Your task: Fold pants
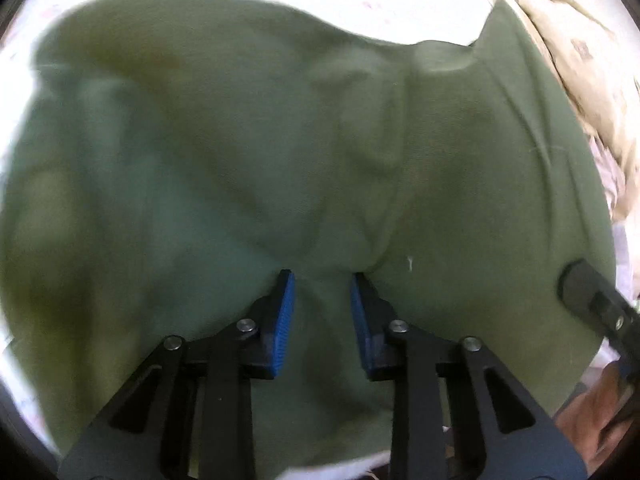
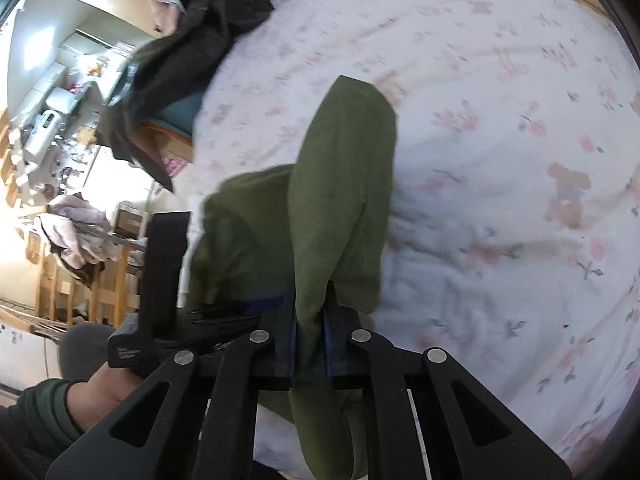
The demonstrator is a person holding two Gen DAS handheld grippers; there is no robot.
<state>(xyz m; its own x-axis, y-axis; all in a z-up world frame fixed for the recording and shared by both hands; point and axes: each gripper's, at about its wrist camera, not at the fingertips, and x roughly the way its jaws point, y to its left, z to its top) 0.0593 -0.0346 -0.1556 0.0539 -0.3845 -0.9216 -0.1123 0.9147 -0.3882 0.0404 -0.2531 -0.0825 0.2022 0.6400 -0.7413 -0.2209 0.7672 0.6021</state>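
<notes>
The green pants fill most of the left wrist view, bunched and creased. My left gripper sits on the cloth with its blue pads apart; a ridge of the fabric lies between them. In the right wrist view my right gripper is shut on a fold of the green pants, which hangs lifted above the bed. The left gripper and the hand holding it show at the left of that view.
A white bedsheet with pink flowers and bears lies under the pants. A dark garment lies at the bed's far edge. A beige quilt is at the right. Wooden furniture and clutter stand beyond the bed.
</notes>
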